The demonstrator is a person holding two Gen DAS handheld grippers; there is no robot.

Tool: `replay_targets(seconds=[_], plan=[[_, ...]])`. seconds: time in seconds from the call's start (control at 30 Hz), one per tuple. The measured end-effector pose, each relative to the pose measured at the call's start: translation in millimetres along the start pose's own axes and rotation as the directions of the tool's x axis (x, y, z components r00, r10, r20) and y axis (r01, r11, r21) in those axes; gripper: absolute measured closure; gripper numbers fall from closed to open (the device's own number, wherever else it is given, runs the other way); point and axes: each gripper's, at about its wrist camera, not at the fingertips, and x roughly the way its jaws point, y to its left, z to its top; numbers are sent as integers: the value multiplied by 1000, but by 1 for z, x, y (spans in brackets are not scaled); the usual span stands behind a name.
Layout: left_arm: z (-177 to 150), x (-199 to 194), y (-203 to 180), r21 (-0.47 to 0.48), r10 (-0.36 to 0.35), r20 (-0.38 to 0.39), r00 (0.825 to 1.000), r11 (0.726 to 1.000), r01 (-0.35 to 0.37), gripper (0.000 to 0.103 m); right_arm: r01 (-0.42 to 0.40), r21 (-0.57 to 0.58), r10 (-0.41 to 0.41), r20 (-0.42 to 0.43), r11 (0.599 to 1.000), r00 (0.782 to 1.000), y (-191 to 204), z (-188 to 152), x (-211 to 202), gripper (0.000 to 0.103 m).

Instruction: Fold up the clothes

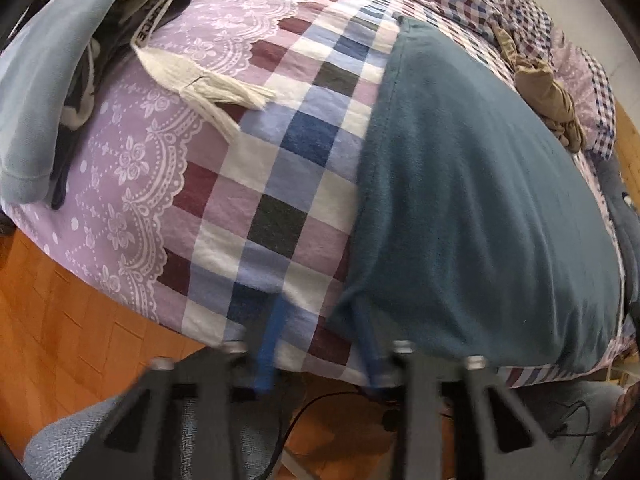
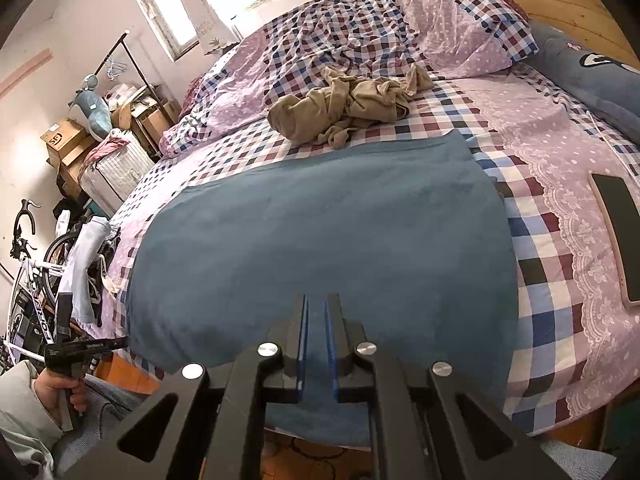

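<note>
Lying flat across the checked bedspread (image 1: 280,184), the teal garment (image 1: 480,200) fills both views. Left wrist view: a light blue garment (image 1: 36,92) and a cream fringed scarf (image 1: 208,88) lie at far left. The left gripper (image 1: 320,308) has its jaws wide apart, one finger at the teal garment's near corner. Right wrist view alone shows a bicycle (image 2: 28,280) and a phone (image 2: 618,236). The right gripper (image 2: 316,300) hangs over the teal garment's near edge with jaws almost together, nothing visibly between them. A crumpled beige garment (image 2: 344,108) lies beyond.
</note>
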Motion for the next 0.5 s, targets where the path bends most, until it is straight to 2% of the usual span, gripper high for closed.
replay_targets(seconds=[0.07,0.1,0.17,0.27,0.3,0.33,0.37,0.4,0.43,0.5], plan=[[0,-1,9,-37,71,4,997,997,-71,103,3,0,-3,0,1000,1000,0,0,0,95],[1,-3,14,-61,71,6,997,996,-71,103,5,-2,-5,-2,1000,1000,1,0,1,95],[1,-8,23,-98,51,13,999,994,-49,103,11,-17,-11,-6,1000,1000,4,0,3,95],[-1,-18,34,-155,-31,39,999,987,37,101,16,-32,-17,-9,999,1000,7,-1,4,95],[-2,-21,38,-183,-73,42,996,980,79,94,16,-35,-16,-8,999,1000,8,-1,4,95],[-4,-23,43,-210,-114,47,992,970,122,79,16,-38,-16,-7,999,1000,9,-1,5,95],[-6,-25,47,-234,-156,59,986,958,165,70,16,-41,-16,-5,999,1000,9,-1,5,95],[-8,-27,50,-253,-197,76,977,944,210,53,16,-45,-16,-3,999,1000,10,-1,5,95],[-10,-29,52,-272,-237,94,967,928,254,43,17,-51,-17,1,999,1000,12,-1,4,95],[-16,-32,55,-304,-304,127,944,894,329,42,18,-70,-18,6,997,1000,15,-2,4,95]])
